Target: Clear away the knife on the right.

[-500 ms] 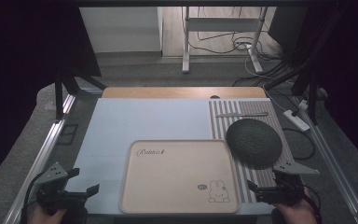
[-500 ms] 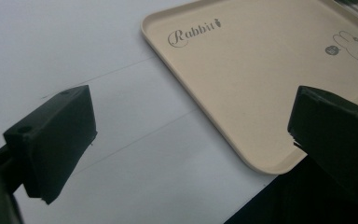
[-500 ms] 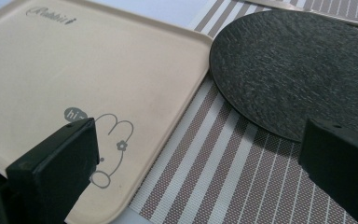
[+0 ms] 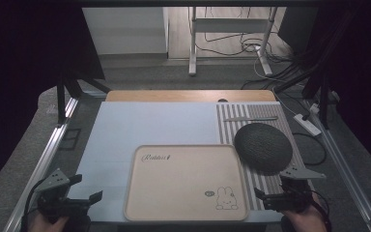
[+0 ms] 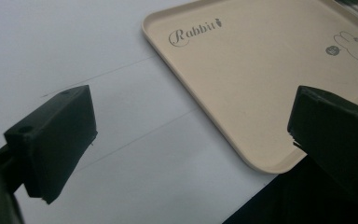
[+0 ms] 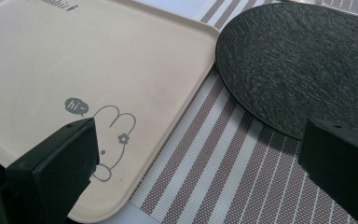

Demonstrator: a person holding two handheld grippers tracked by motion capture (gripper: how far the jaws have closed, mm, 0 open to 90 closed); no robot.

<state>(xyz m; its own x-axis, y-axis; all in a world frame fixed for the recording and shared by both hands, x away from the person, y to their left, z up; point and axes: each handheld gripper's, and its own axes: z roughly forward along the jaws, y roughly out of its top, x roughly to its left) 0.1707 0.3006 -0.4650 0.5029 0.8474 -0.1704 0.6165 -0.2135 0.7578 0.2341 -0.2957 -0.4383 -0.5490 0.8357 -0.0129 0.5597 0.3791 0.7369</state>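
The table (image 4: pixel 125 130) carries a pale blue sheet, with a bare wooden strip along its far edge and a striped placemat (image 4: pixel 251 118) along its right side. A beige tray (image 4: pixel 186 181) lies flat at the middle of the near edge, its near rim close to the drop; it is empty and bears a rabbit print at its near right corner. Its long axis runs left to right, parallel to the near edge, and the printed word at its far left corner reads from the person's side. A dark round plate (image 4: pixel 263 147) rests on the placemat, just beside the tray's far right corner; being round, it has no long axis and points no way. A thin utensil (image 4: pixel 250 118) lies on the placemat towards the far right corner.

Left gripper (image 4: pixel 84 195): at the near left corner, jaws spread, nothing between them. Right gripper (image 4: pixel 268 195): at the near right corner, jaws spread wide, empty, aimed towards the plate and the tray's right rim.

Risks, as judged:
- The plate is flat and low; a shallow grip on its rim could slip and drop it on the tray.
- A gripper pushing the tray's rim could slide it off the near edge.
- A dragged plate could shift the placemat and the utensil.
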